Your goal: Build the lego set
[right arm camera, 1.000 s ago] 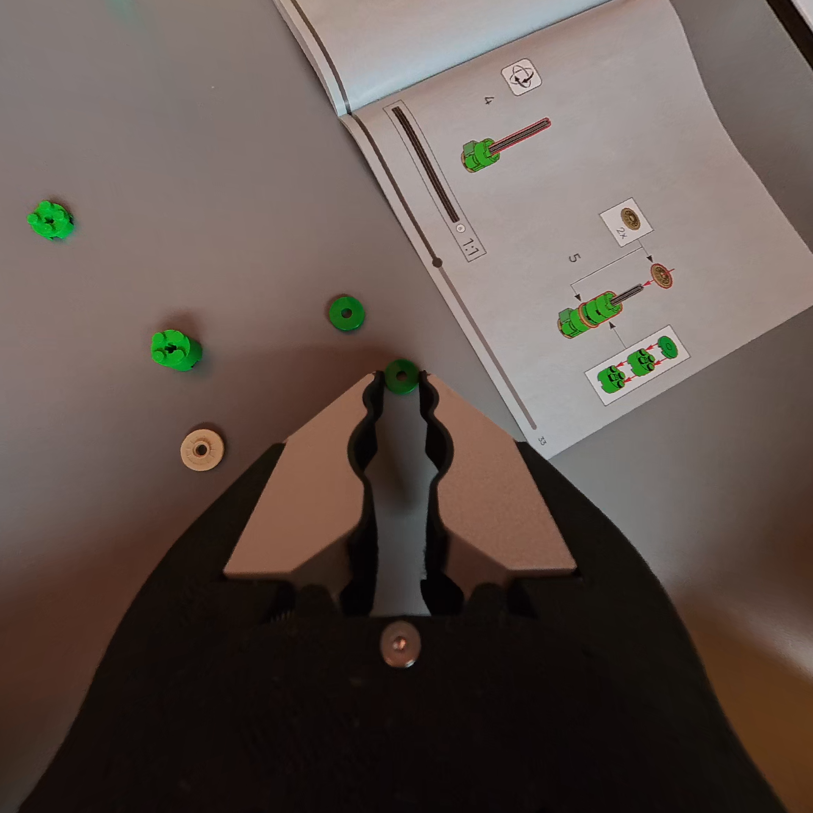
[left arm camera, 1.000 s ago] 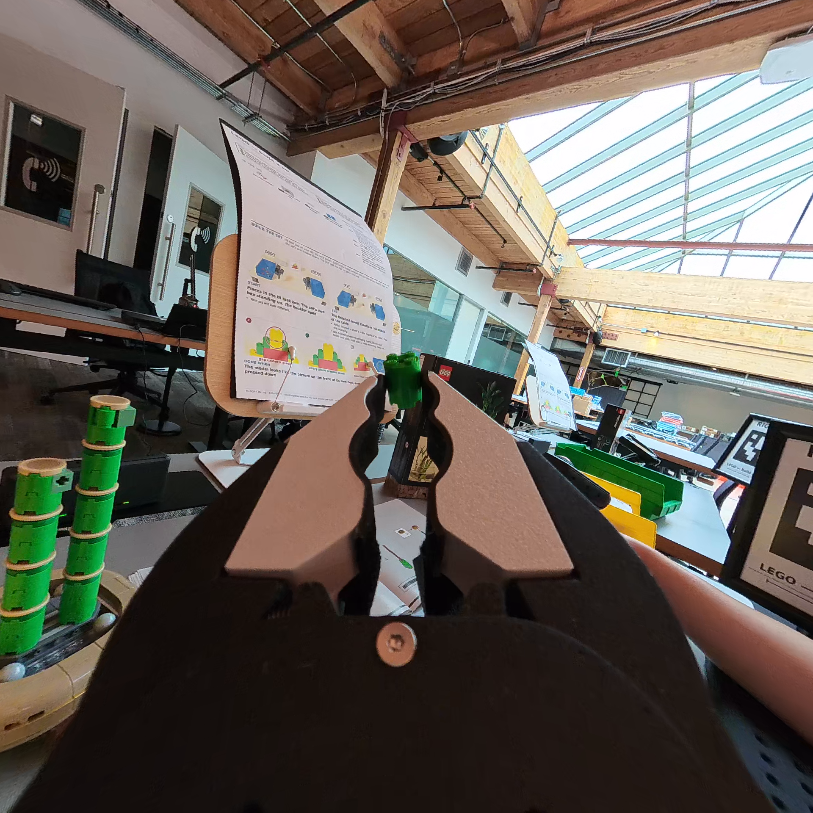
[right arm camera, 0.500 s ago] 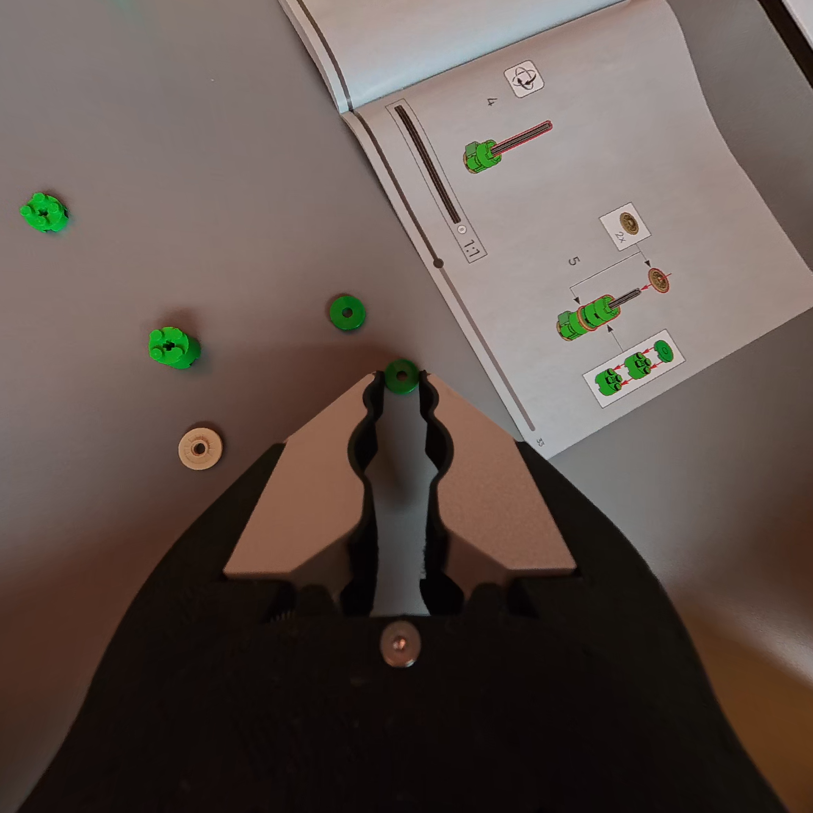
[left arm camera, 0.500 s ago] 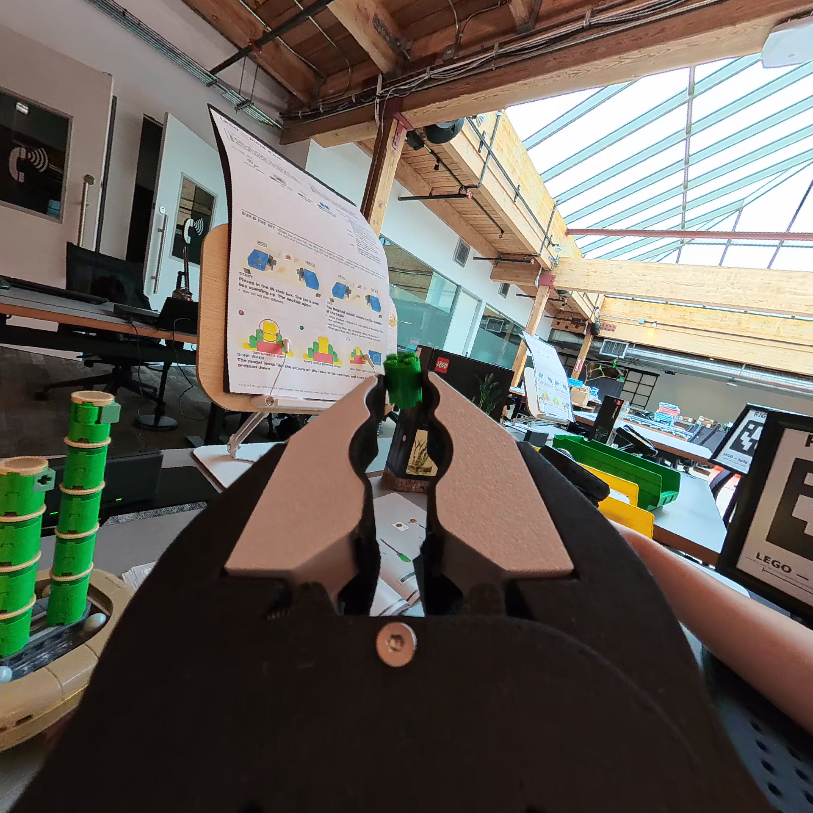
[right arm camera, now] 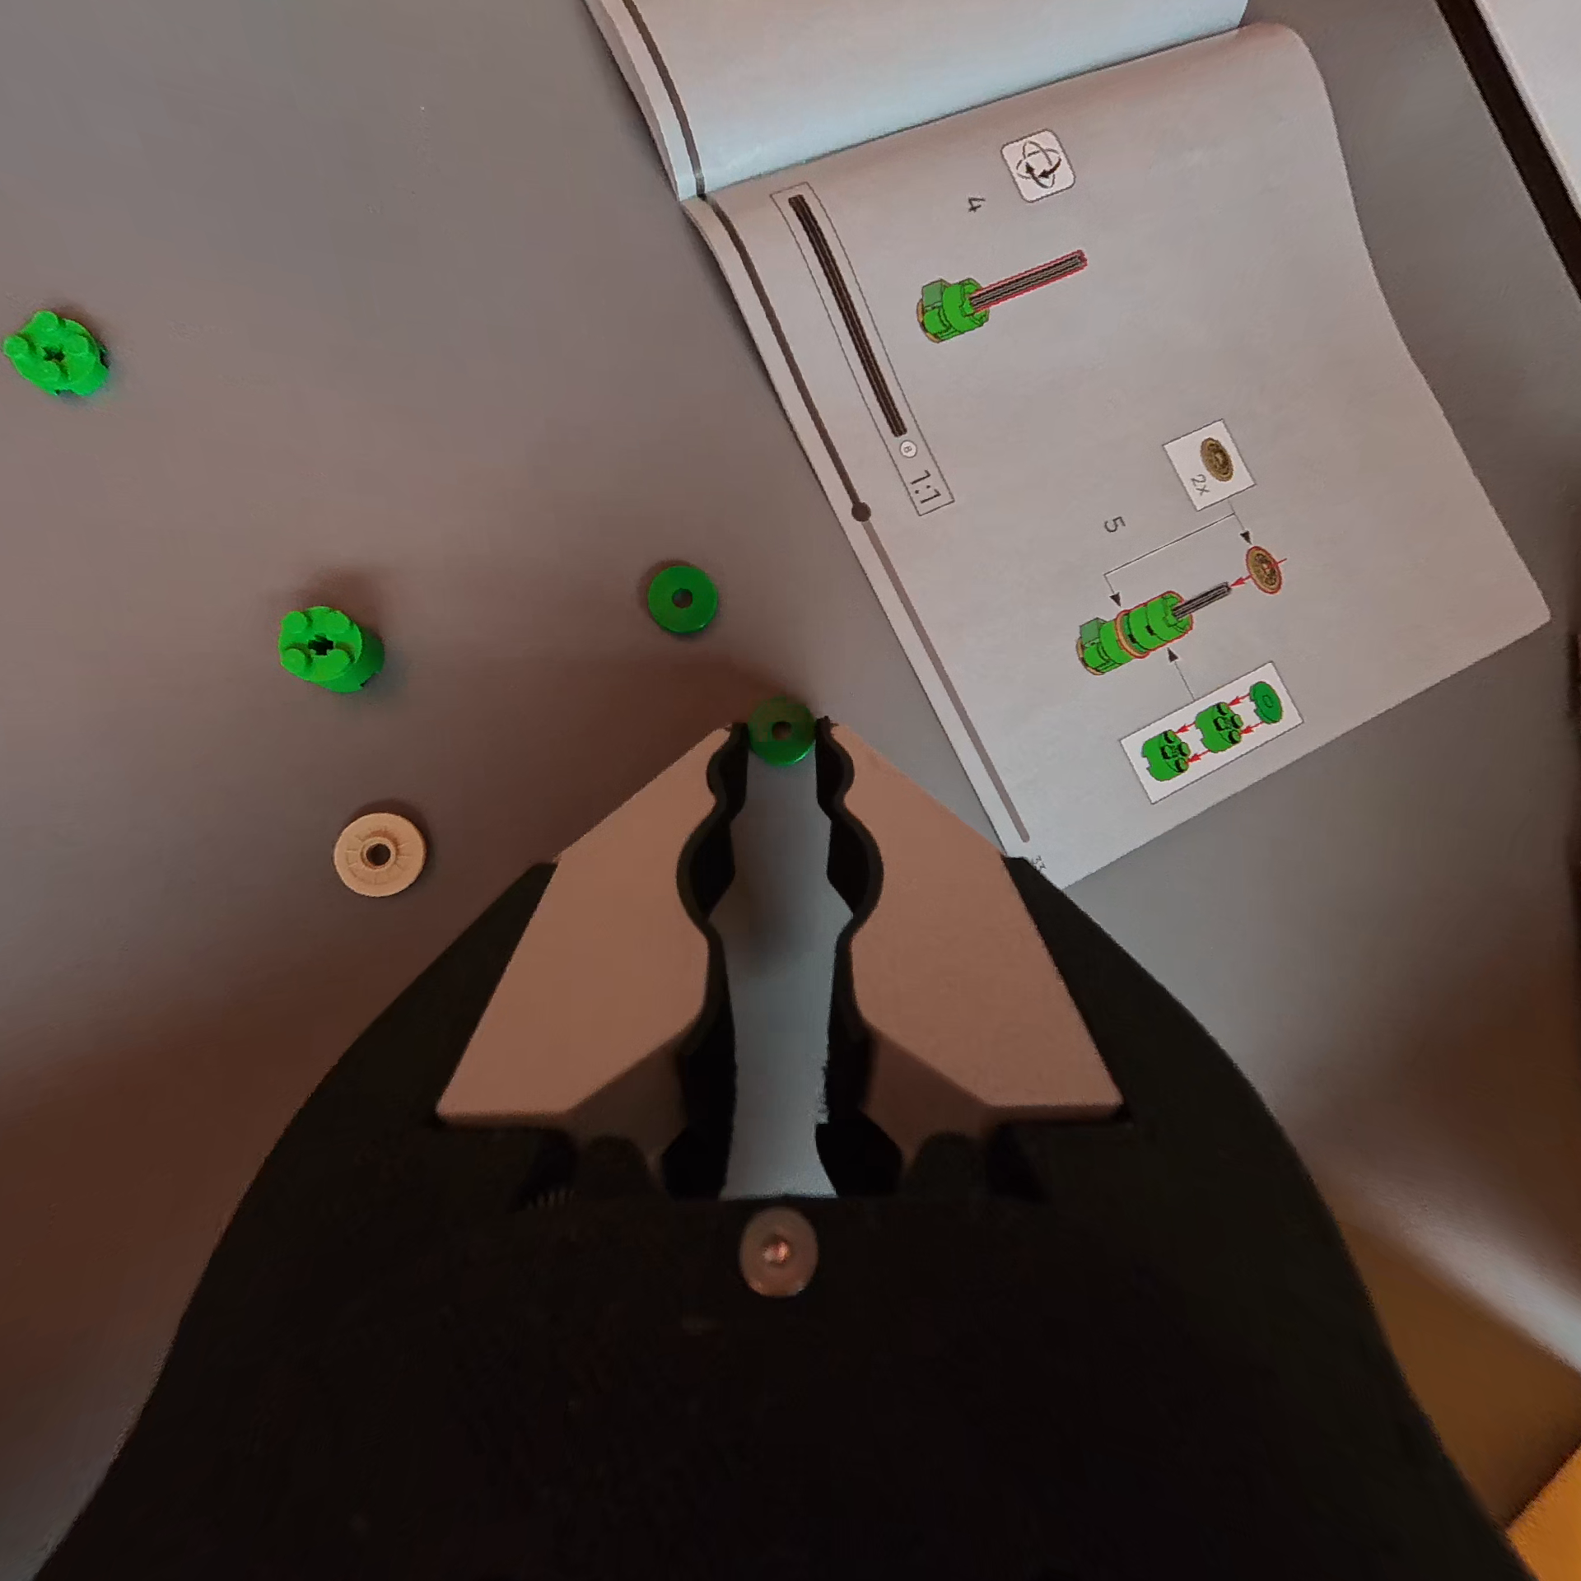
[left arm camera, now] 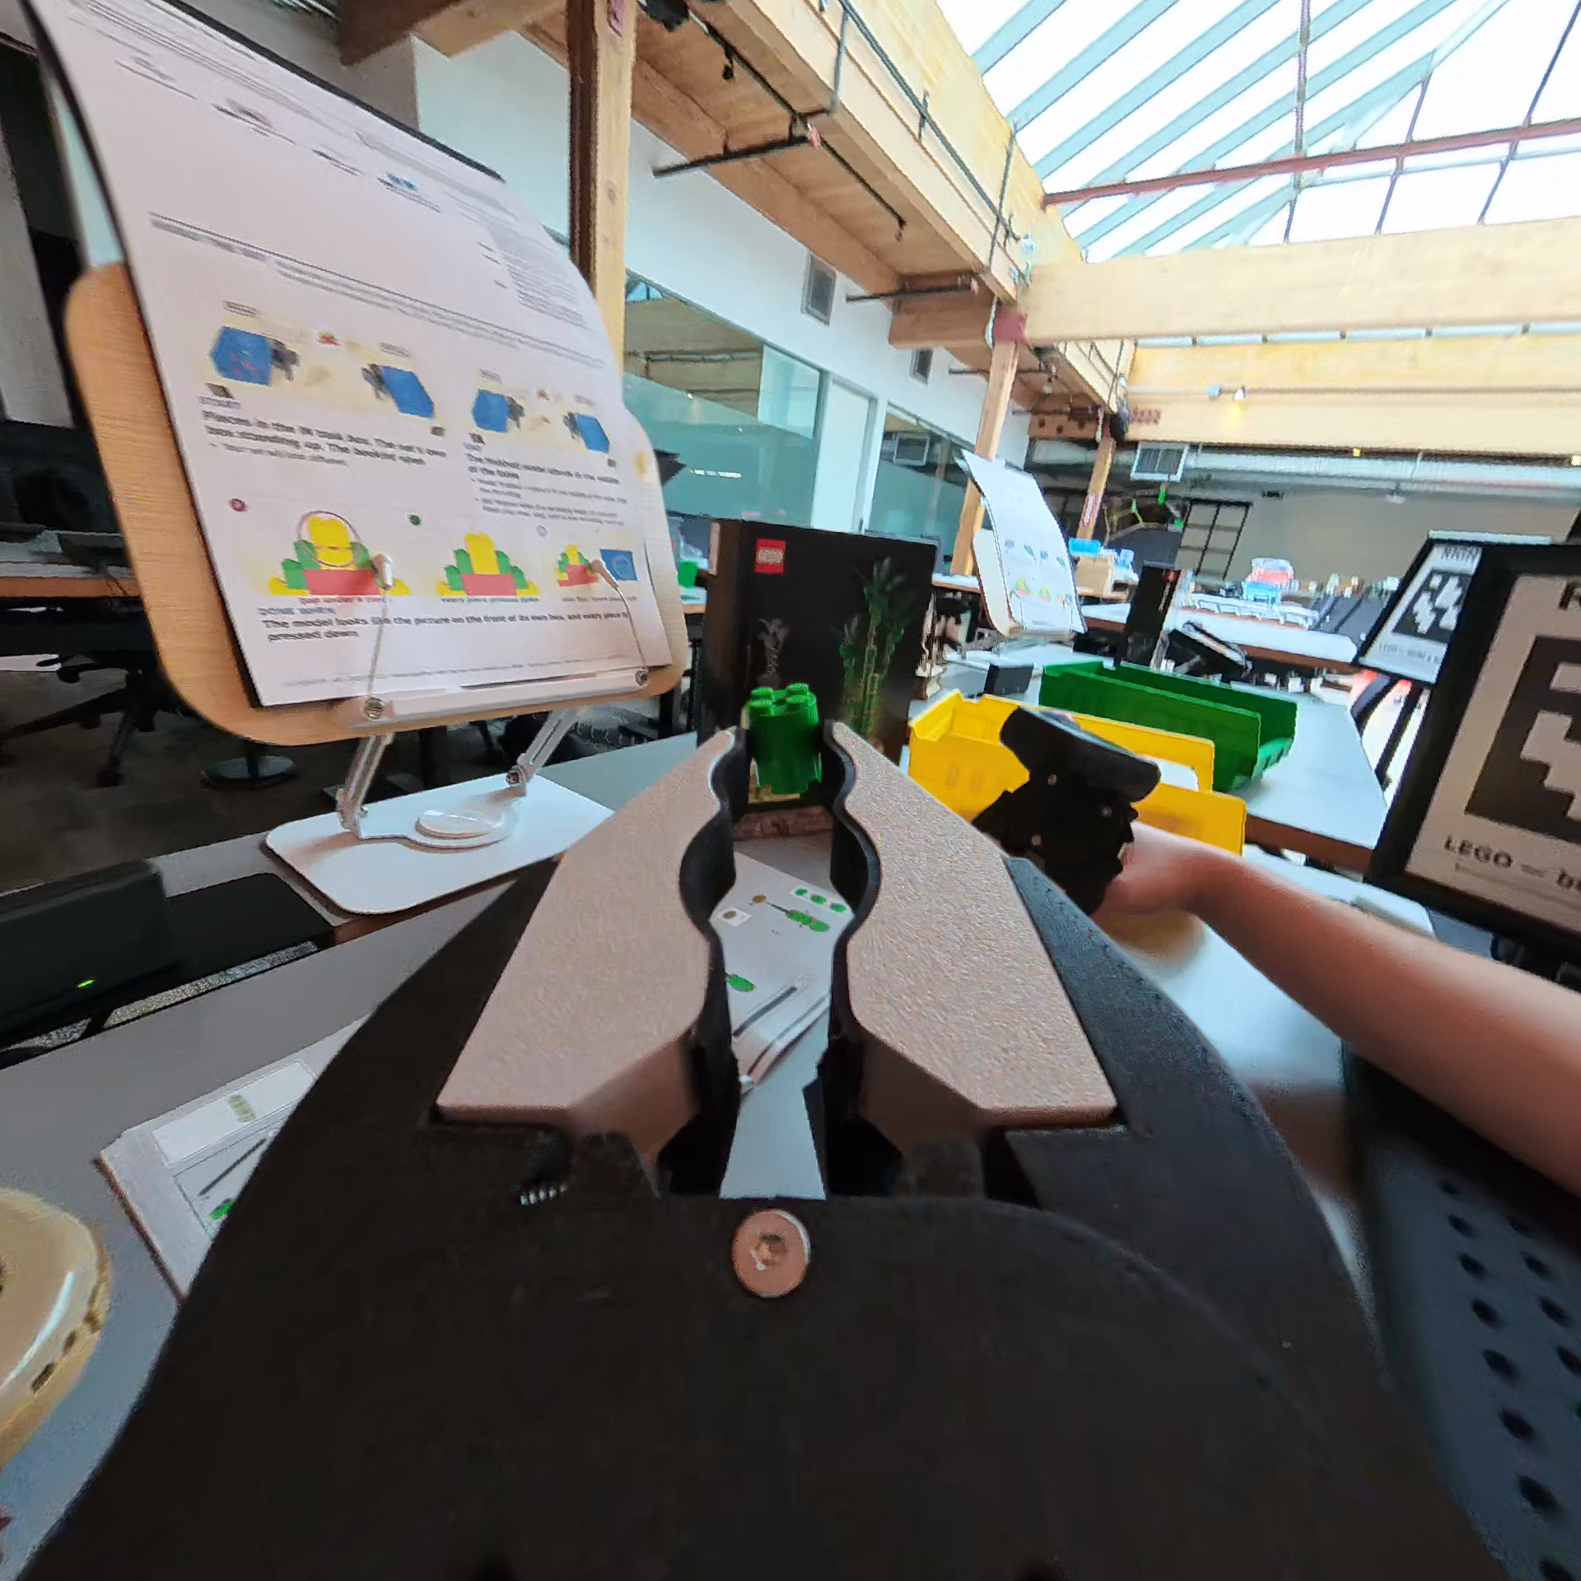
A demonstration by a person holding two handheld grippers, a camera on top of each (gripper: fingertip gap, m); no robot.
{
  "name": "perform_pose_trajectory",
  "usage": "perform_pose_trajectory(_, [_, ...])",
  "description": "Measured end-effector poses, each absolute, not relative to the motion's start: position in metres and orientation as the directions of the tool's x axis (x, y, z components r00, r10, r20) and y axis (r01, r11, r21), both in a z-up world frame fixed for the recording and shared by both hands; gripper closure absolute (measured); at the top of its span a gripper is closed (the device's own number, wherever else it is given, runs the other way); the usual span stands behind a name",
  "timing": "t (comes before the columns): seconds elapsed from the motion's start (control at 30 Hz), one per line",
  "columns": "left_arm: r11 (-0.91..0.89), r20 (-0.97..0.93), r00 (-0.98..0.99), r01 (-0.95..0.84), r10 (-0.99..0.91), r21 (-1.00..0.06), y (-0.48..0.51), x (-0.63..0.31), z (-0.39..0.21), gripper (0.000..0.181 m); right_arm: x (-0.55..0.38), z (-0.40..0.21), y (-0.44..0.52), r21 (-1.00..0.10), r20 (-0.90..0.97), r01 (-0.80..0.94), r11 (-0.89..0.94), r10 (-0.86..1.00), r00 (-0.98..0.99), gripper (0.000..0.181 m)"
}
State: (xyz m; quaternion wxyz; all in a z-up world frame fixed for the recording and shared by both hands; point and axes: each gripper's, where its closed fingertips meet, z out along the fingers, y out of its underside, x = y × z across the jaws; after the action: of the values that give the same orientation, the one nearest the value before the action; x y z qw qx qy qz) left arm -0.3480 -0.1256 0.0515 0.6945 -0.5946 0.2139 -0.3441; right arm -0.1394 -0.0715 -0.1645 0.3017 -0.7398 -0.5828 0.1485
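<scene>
My left gripper [left arm camera: 780,746] is shut on a green round brick stack [left arm camera: 782,743] and holds it upright above the table. My right gripper [right arm camera: 778,729] points down at the grey table and is shut on a flat green round plate [right arm camera: 780,729]. It also shows in the left wrist view [left arm camera: 1065,800], held by a hand. Loose on the table are another green round plate [right arm camera: 682,598], two green round bricks [right arm camera: 329,648] [right arm camera: 56,353] and a tan round plate [right arm camera: 379,853]. The open instruction booklet [right arm camera: 1112,411] lies to the right.
A sheet on a wooden stand [left arm camera: 359,479] stands at the back left, with the black set box [left arm camera: 821,624] beside it. Yellow [left arm camera: 967,753] and green [left arm camera: 1172,719] bins sit at the back right. A tan base edge [left arm camera: 43,1300] shows at the lower left. The left gripper's tips are roughly 30 cm from the right gripper's.
My left gripper has swung to the right with its green stack; the green bamboo stalks have left its view. My right gripper keeps its hold on the green plate, almost unmoved.
</scene>
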Motion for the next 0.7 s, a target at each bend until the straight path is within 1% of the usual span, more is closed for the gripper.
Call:
perform_pose_trajectory(0.07, [0.059,0.051,0.676,0.139,-0.735,-0.989,-0.126,-0.333,0.042,0.167,-0.138,-0.164,-0.072,-0.605,0.159,0.788,-0.117,0.952,0.263,0.166])
perform_pose_trajectory(0.17, [0.088,-0.090,0.681,-0.037,-0.726,-0.995,-0.127,-0.311,0.023,0.167,-0.137,-0.163,-0.073,-0.585,0.196,0.807,-0.084,0.950,0.241,0.166])
perform_pose_trajectory(0.3, [0.111,-0.237,0.594,-0.240,-0.769,-0.964,-0.136,-0.277,-0.006,0.167,-0.139,-0.153,-0.076,-0.599,0.233,0.800,-0.044,0.946,0.226,0.166])
perform_pose_trajectory(0.4, [0.118,-0.294,0.528,-0.341,-0.797,-0.933,-0.141,-0.257,-0.028,0.167,-0.145,-0.128,-0.083,-0.675,0.244,0.738,-0.006,0.942,0.231,0.166])
perform_pose_trajectory(0.5, [0.118,-0.329,0.472,-0.422,-0.818,-0.899,-0.146,-0.242,-0.047,0.167,-0.149,-0.094,-0.091,-0.770,0.250,0.637,0.031,0.934,0.257,0.166])
perform_pose_trajectory(0.57, [0.102,-0.310,0.443,-0.432,-0.841,-0.896,-0.151,-0.232,-0.055,0.167,-0.145,-0.070,-0.085,-0.827,0.258,0.561,0.032,0.909,0.328,0.166])
perform_pose_trajectory(0.63, [0.064,-0.251,0.413,-0.416,-0.876,-0.907,-0.157,-0.222,-0.060,0.167,-0.140,-0.044,-0.079,-0.889,0.239,0.456,0.034,0.885,0.400,0.166])
perform_pose_trajectory(0.7, [0.034,-0.199,0.388,-0.392,-0.900,-0.919,-0.163,-0.214,-0.063,0.167,-0.149,-0.021,-0.093,-0.950,0.145,0.311,0.032,0.926,0.348,0.166])
